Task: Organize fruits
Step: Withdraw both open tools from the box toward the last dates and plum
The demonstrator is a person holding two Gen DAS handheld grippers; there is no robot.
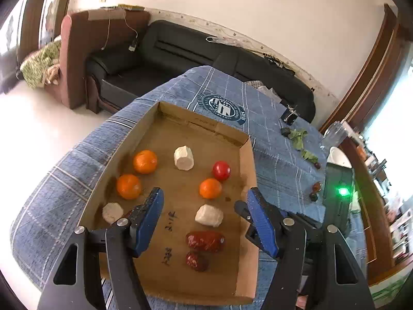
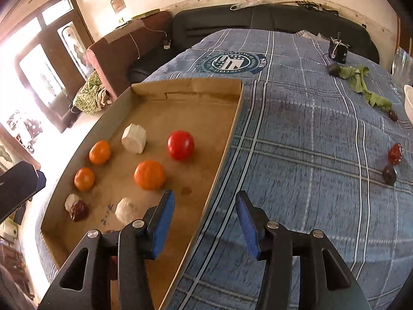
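Both your grippers hang part open and empty: the left gripper [image 1: 205,201] over the cardboard tray [image 1: 249,180], the right gripper [image 2: 205,210] straddling its right wall. The oranges [image 1: 145,161], white chunks [image 1: 183,158], red fruit [image 1: 221,170] and dates [image 1: 205,241] sit loosely grouped inside. Two dates [image 2: 392,164] lie far right on the bench cloth [image 2: 296,142], likely your next pick.

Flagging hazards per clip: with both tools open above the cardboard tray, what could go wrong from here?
1. The red dates and dark fruit lie out on the blue cloth far from the tray, so they could get missed.
2. The red tomato and oranges sit loose and could roll if the tray is bumped.
3. The right tool straddles the tray's edge and might catch it.
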